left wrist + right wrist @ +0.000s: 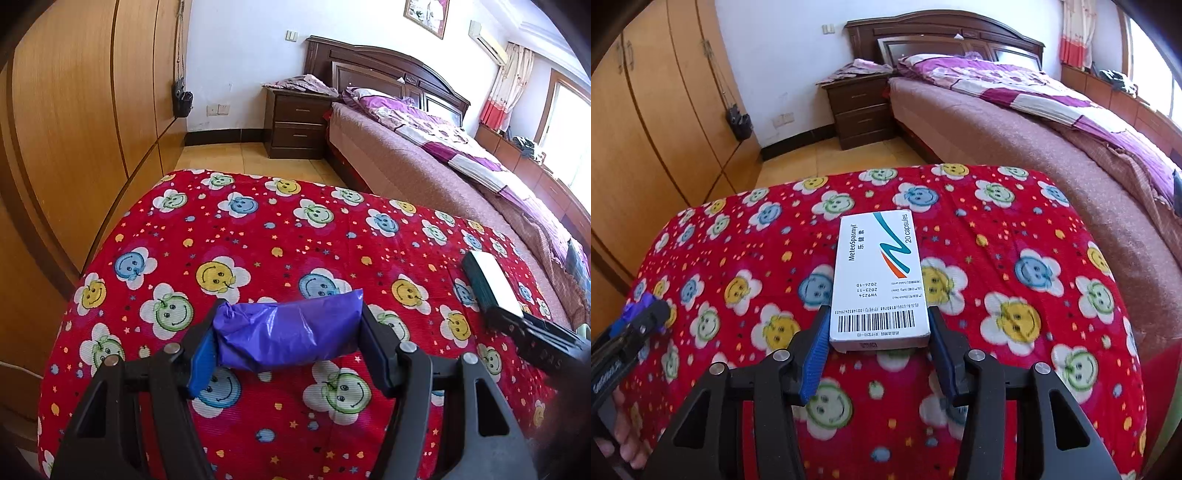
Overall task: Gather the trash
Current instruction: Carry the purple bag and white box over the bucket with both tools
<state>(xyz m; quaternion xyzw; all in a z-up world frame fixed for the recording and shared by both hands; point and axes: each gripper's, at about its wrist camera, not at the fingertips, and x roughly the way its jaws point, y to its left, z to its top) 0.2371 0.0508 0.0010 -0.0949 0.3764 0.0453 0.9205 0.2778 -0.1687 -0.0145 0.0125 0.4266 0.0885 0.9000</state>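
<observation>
Left wrist view: a crinkled purple plastic bag roll (288, 334) is clamped between the jaws of the left gripper (288, 343) above the red smiley-print quilted cloth (258, 236). In the right wrist view, a flat rectangular white cardboard medicine box (877, 280) lies on the cloth, its near end bracketed by the right gripper (877, 332), jaws narrowed against its sides.

The white cardboard medicine box (877, 280) lying on the red smiley-flower cloth (997, 236) bears the brand "MeteoSpasmyl" in dark letters along its top face, with three Chinese characters beside it. Along its far long edge it reads "20 capsules". Nearer the barcode stand "VN9254", "2023-11" and "2026-10". A row of digits runs along the barcode, too small to read surely. The other small print on that face is too small to read.
</observation>
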